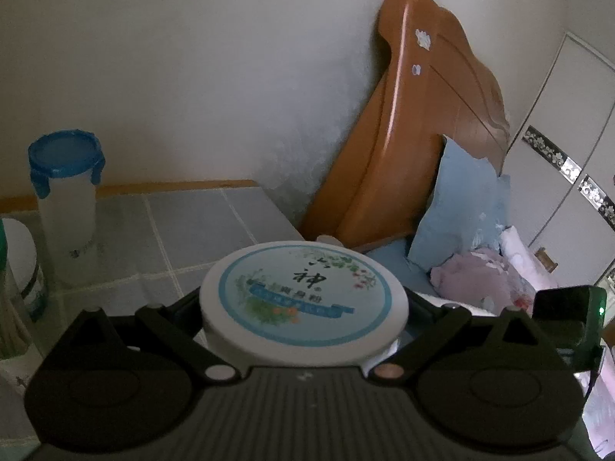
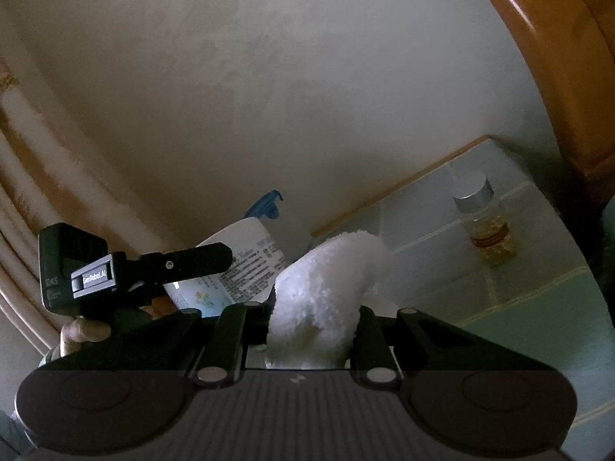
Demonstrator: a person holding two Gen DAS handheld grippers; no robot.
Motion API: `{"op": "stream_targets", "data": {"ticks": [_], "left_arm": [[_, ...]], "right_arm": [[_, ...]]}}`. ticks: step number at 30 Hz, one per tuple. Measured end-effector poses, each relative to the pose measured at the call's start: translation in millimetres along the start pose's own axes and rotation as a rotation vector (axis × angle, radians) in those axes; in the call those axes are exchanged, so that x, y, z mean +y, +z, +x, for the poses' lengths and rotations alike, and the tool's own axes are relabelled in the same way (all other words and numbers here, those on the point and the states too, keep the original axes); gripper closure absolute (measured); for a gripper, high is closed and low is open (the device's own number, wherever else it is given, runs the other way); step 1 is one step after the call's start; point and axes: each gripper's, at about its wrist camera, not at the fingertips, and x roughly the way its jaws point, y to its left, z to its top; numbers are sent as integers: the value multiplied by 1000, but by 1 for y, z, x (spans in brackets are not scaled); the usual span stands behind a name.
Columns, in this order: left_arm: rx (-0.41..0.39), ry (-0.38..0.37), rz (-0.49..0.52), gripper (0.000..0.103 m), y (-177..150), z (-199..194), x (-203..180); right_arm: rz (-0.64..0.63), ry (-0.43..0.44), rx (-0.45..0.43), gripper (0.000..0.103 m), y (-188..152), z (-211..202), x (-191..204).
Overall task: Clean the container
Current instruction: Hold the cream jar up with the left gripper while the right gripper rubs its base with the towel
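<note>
Left claw [image 1: 303, 307] is clamped around a round white container [image 1: 303, 299], one jaw on each side of it, lid facing up at the camera. The lid has a blue ring and a floral label with Chinese writing, the big character "神" in the middle and smaller text on a blue banner under it that I can't make out. Off to the left of that claw, on the grey tiled tabletop [image 1: 184, 230], stands a tall frosted tub [image 1: 67, 207] with a blue clip-on lid; there's some print low on it, too blurry to read. Up and to the right of the claw is an orange wooden headboard [image 1: 419, 123] with a blue pillow [image 1: 457, 207] leaning on it.

Right claw [image 2: 313, 319] is squeezed nearly shut on a fluffy white cloth [image 2: 323, 288], which sticks up between the jaws. Left of it you can see the other gripper, with a tag reading "GenRobot.AI", holding the same container tilted, its side label full of tiny print I can't read. To the right of the claw, well apart, a small glass jar [image 2: 486, 226] with a silver cap stands on the tiles.
</note>
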Motion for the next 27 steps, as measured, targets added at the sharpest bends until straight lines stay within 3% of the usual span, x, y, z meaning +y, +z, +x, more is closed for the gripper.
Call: {"op": "stream_targets", "data": {"ticks": [5, 10, 20, 27], "left_arm": [[-35, -4, 12, 5, 9, -1, -3], [-55, -31, 10, 5, 15, 2, -10], [-4, -106, 46, 5, 8, 3, -36], [21, -78, 29, 5, 2, 7, -29]], "right_arm": [[-29, 7, 35, 84, -2, -27, 34], [-108, 44, 74, 84, -13, -23, 56], [-390, -30, 114, 85, -32, 2, 94], [-407, 15, 75, 85, -31, -10, 102]]}}
